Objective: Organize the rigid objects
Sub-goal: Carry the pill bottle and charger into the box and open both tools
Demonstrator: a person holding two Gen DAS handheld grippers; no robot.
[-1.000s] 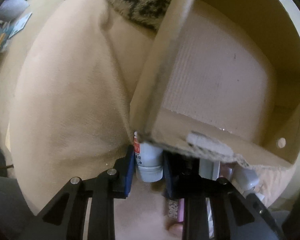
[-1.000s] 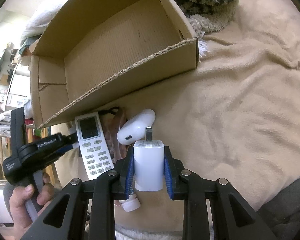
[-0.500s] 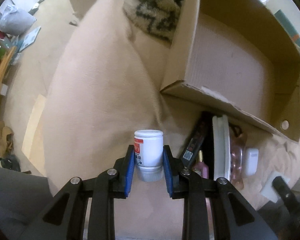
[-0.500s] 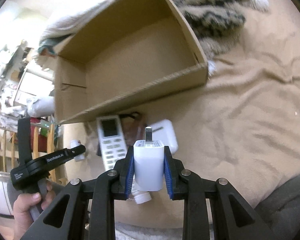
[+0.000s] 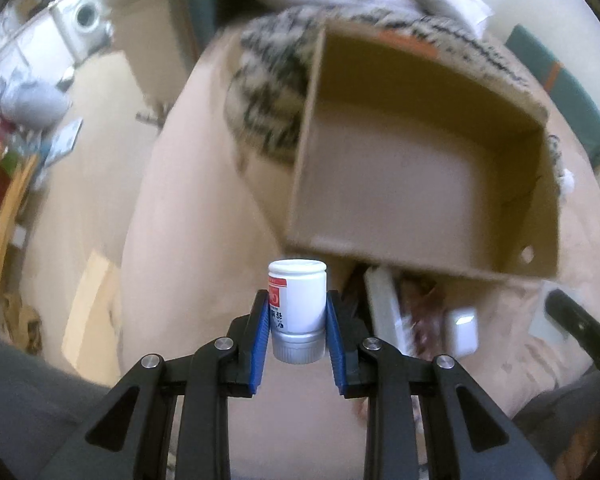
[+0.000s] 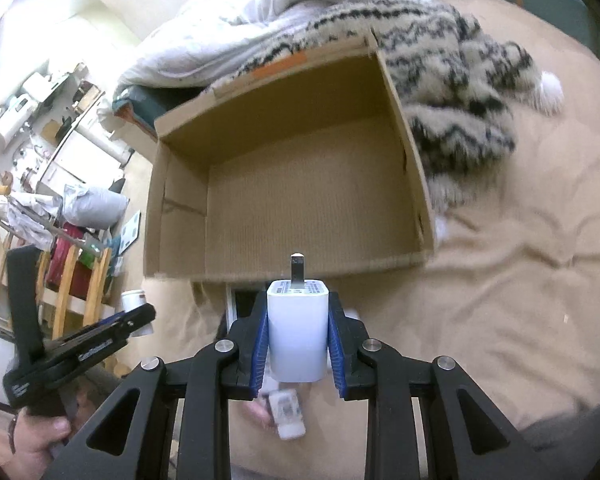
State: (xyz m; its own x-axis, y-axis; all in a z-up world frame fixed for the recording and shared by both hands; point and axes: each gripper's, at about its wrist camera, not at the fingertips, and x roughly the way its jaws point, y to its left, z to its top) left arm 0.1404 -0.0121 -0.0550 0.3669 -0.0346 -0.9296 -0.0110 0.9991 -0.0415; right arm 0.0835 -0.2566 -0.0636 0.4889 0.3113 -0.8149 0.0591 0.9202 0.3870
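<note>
My left gripper (image 5: 297, 312) is shut on a small white bottle (image 5: 297, 304) with a red label and grey cap, held above the beige blanket, short of the open cardboard box (image 5: 420, 184). My right gripper (image 6: 297, 328) is shut on a white USB charger plug (image 6: 297, 332), prong pointing forward, held just before the near wall of the same box (image 6: 300, 208). The box is empty inside. The left gripper with its bottle also shows in the right wrist view (image 6: 134, 312) at the lower left.
A white remote (image 5: 384, 308), a white case (image 5: 462, 330) and other small items lie on the beige blanket (image 6: 500, 300) in front of the box. A small white item (image 6: 288, 420) lies under my right gripper. A patterned fuzzy throw (image 6: 460, 92) lies behind the box.
Both grippers have risen and pulled back with their objects. The box now shows from above in both views, and the loose items lie lower in the frames.
</note>
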